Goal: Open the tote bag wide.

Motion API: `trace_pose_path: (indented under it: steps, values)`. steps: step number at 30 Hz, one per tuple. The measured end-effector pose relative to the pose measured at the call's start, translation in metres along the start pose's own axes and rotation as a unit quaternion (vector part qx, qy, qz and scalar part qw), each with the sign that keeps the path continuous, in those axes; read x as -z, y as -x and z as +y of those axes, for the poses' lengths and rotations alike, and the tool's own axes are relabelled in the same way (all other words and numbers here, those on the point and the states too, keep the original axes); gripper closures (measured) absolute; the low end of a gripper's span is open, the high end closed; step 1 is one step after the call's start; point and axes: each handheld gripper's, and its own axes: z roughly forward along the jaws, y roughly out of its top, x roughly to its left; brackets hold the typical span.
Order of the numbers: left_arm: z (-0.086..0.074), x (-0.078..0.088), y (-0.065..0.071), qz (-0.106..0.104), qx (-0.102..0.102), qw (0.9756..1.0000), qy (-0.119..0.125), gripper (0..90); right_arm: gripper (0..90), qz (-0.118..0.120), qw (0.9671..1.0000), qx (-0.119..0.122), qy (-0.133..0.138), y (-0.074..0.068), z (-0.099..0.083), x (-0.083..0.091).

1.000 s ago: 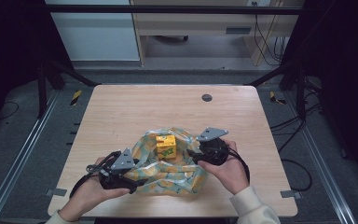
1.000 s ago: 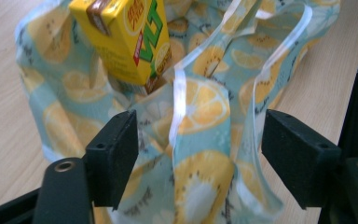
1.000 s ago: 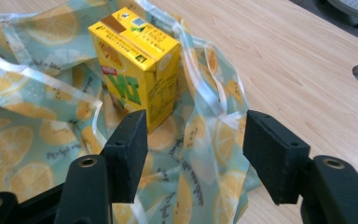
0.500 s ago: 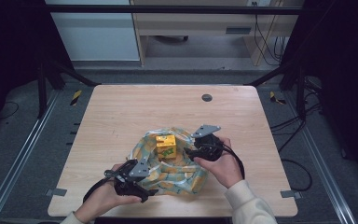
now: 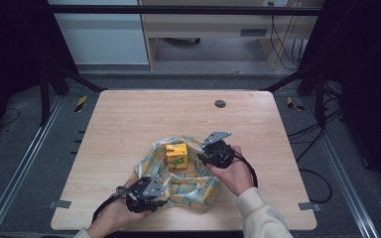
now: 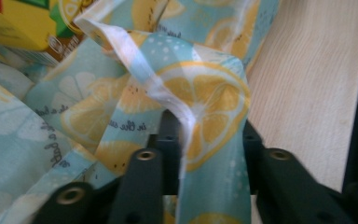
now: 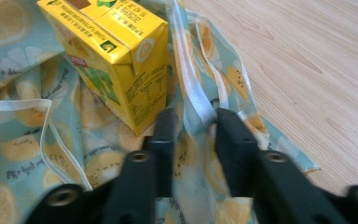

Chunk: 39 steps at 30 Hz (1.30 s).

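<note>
So both tongs are buried in fabric right now. The left gripper (image 5: 146, 191), low centre of the high view, has its two black jaws pinched on a fold of the light blue cloth printed with lemon slices (image 6: 205, 107). In the left gripper view, bottom middle, the fold comes up between the jaws and flops over them, so that one's clamped on fabric.

The right gripper (image 7: 191, 133) is less obvious. In its own view the jaws sit bottom centre with a white-hemmed strip of the same cloth running between them, but there's a visible gap, so I can't tell if it's actually squeezing or just straddling the hem.

Moving outward: the yellow drink carton with green print (image 7: 116, 56) stands upright on the cloth, upper left in the right gripper view, just beside the near jaw. From above it's in the middle of the bunched cloth, a bit lower than the centre of the pale wooden table (image 5: 129, 124).

What I'd worry about: if either hand lifts or tugs its edge, the carton probably tips or slides off the fabric. Also that right jaw could bump the carton, and a loose hold on the hem might just slip.
</note>
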Motion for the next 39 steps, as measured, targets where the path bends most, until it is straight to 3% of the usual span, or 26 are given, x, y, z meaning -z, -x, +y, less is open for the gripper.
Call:
trace_pose_path:
  steps: [1,2,3,6,7,10,12,15,19,20,26,32,39]
  values:
    - [-0.001,-0.002,-0.001,0.001,0.000,1.0000,-0.004,79.6,79.6,0.004,1.0000,-0.006,0.000,0.002,0.001,-0.003]
    - [-0.001,-0.002,-0.001,0.001,0.000,1.0000,-0.004,82.7,79.6,0.004,1.0000,-0.006,0.000,0.002,0.001,-0.003]
    - [0.000,-0.002,-0.003,0.007,0.002,1.0000,-0.002,84.4,85.1,0.007,0.9999,-0.013,0.006,0.006,0.002,-0.007]
    - [0.002,0.000,-0.006,0.015,0.005,0.9999,0.003,86.2,87.8,0.008,0.9994,-0.026,0.022,0.014,0.010,-0.012]
    - [0.006,0.006,-0.009,0.032,0.007,0.9994,0.013,86.4,88.2,0.005,0.9993,-0.026,0.026,0.017,0.014,-0.013]
    - [0.009,0.011,-0.012,0.047,0.008,0.9986,0.023,86.8,88.7,-0.001,0.9987,-0.031,0.040,0.024,0.023,-0.013]
    - [0.011,0.013,-0.017,0.047,0.013,0.9985,0.026,86.9,88.9,-0.009,0.9980,-0.038,0.050,0.031,0.032,-0.014]
    - [0.007,0.007,-0.019,0.048,0.017,0.9986,0.016,87.0,89.0,-0.017,0.9981,-0.046,0.037,0.042,0.037,-0.025]
    - [0.001,0.001,-0.021,0.044,0.021,0.9988,0.003,87.0,89.1,-0.018,0.9983,-0.054,0.012,0.051,0.030,-0.043]
    - [-0.002,0.000,-0.023,0.048,0.020,0.9986,-0.004,87.1,89.0,-0.014,0.9976,-0.068,0.003,0.053,0.025,-0.052]
    - [-0.010,-0.001,-0.026,0.033,0.033,0.9989,-0.008,87.1,88.7,-0.010,0.9956,-0.093,-0.014,0.060,0.016,-0.064]
    - [-0.012,-0.001,-0.020,0.028,0.027,0.9992,-0.010,87.0,86.0,-0.012,0.9941,-0.104,-0.028,0.065,0.008,-0.067]
    - [-0.015,0.001,-0.019,0.039,0.032,0.9987,-0.002,82.9,62.5,-0.023,0.9932,-0.114,-0.007,0.067,0.006,-0.055]
